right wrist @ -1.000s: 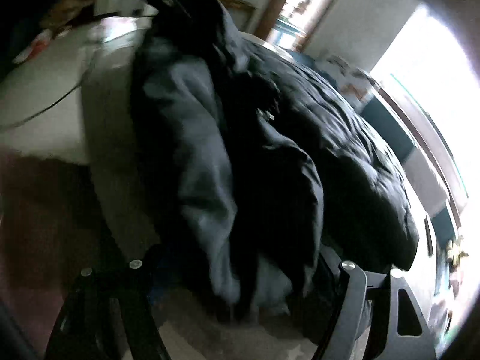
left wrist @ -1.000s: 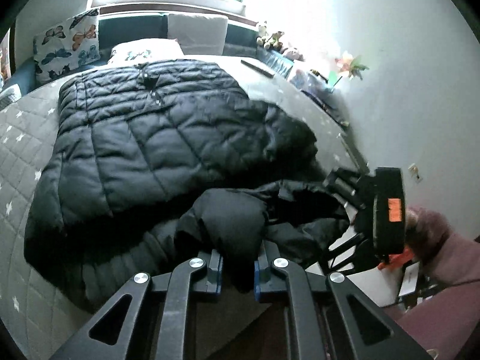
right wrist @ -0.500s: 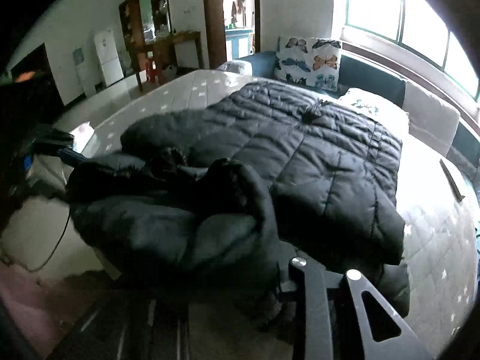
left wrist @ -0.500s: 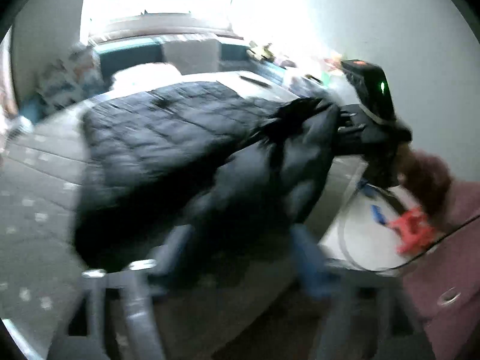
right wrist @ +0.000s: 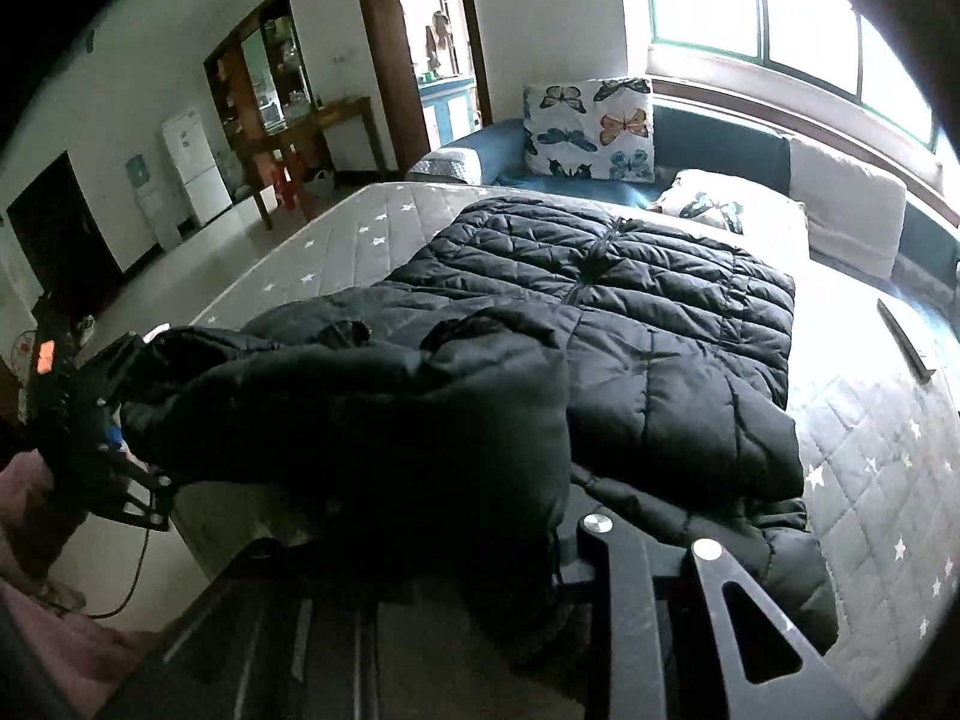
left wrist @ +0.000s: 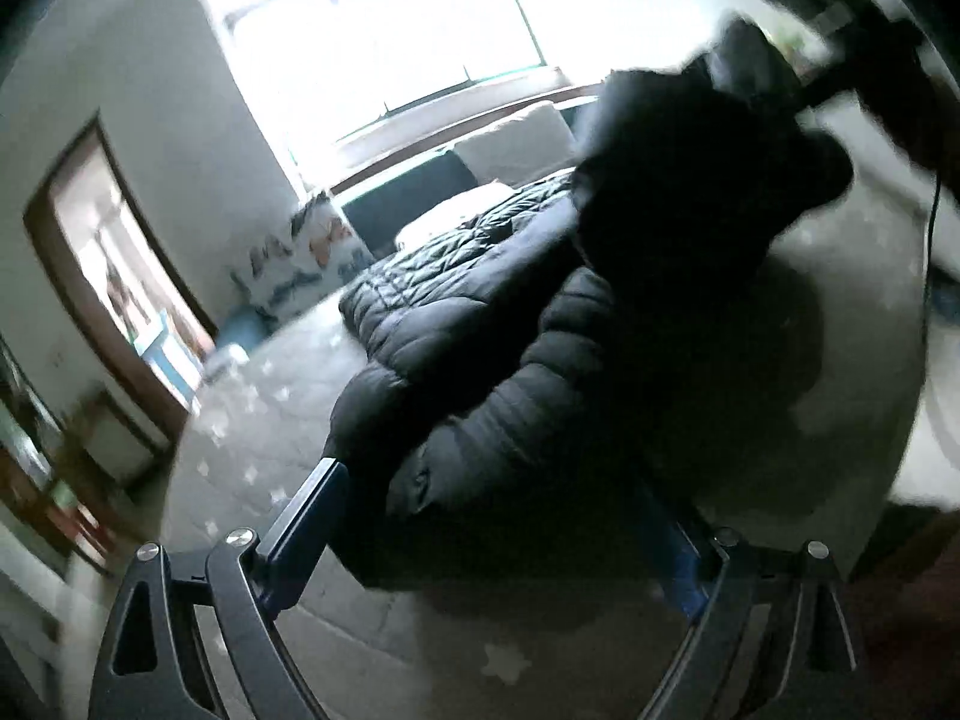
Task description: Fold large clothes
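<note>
A black quilted puffer jacket (right wrist: 630,312) lies spread on the grey star-print mattress (right wrist: 870,480). Its near part is bunched into a thick fold (right wrist: 372,414). My right gripper (right wrist: 432,546) is shut on that fold; only its right finger (right wrist: 600,546) shows, the other is under the fabric. In the left wrist view the jacket (left wrist: 492,372) rises to the blurred right gripper (left wrist: 840,54) at the top right. My left gripper (left wrist: 498,534) stands wide open, with the fold's edge between its fingers and the pads off it. It also shows as the left gripper (right wrist: 114,402) at the bed's left edge.
A butterfly pillow (right wrist: 591,126) and a white cushion (right wrist: 846,210) stand at the bed's far end, under the window. A dark flat object (right wrist: 903,339) lies on the mattress at the right. A pink sleeve (right wrist: 24,480), doorway (right wrist: 444,30) and fridge (right wrist: 198,168) are to the left.
My left gripper has let go of the jacket fold and opened wide. My right gripper has shut on the fold and risen with it. Both views have swung.
</note>
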A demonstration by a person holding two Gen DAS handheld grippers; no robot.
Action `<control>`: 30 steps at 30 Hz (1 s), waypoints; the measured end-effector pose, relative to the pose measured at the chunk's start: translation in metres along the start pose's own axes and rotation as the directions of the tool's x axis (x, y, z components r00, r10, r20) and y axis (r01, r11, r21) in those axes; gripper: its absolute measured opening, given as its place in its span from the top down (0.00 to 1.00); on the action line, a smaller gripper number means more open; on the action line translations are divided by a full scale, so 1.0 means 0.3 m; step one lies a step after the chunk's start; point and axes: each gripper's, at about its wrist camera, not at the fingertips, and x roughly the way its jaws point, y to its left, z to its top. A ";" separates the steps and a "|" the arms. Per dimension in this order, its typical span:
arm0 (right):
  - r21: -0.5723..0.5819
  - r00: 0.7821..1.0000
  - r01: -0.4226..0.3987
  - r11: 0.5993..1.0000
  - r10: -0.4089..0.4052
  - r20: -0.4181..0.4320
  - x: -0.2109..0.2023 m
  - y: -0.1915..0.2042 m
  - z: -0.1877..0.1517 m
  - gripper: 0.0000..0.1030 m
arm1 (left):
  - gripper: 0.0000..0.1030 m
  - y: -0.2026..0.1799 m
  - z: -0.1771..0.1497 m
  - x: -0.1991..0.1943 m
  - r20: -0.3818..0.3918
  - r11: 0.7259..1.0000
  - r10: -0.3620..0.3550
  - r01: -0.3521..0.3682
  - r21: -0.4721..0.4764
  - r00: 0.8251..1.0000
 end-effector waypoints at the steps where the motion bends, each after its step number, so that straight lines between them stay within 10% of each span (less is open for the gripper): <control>1: 0.006 1.000 -0.002 1.000 0.002 0.005 -0.001 -0.001 -0.007 0.70 | 0.20 -0.031 -0.009 0.001 0.025 0.998 0.033 -0.035 0.057 0.999; 2: 0.007 1.000 0.001 1.000 -0.001 0.008 -0.006 0.003 -0.015 0.70 | 0.40 -0.069 -0.023 0.003 0.049 0.989 0.059 -0.065 0.133 0.997; 7: -0.028 0.999 0.027 0.999 -0.026 0.041 -0.025 0.032 -0.053 0.72 | 0.58 -0.120 -0.063 -0.013 0.086 0.977 0.089 -0.104 0.188 0.992; 30: -0.160 0.993 -0.056 0.985 0.071 0.091 -0.279 0.183 -0.154 0.77 | 0.62 -0.041 -0.045 -0.405 0.153 1.000 -0.021 0.023 -0.012 0.988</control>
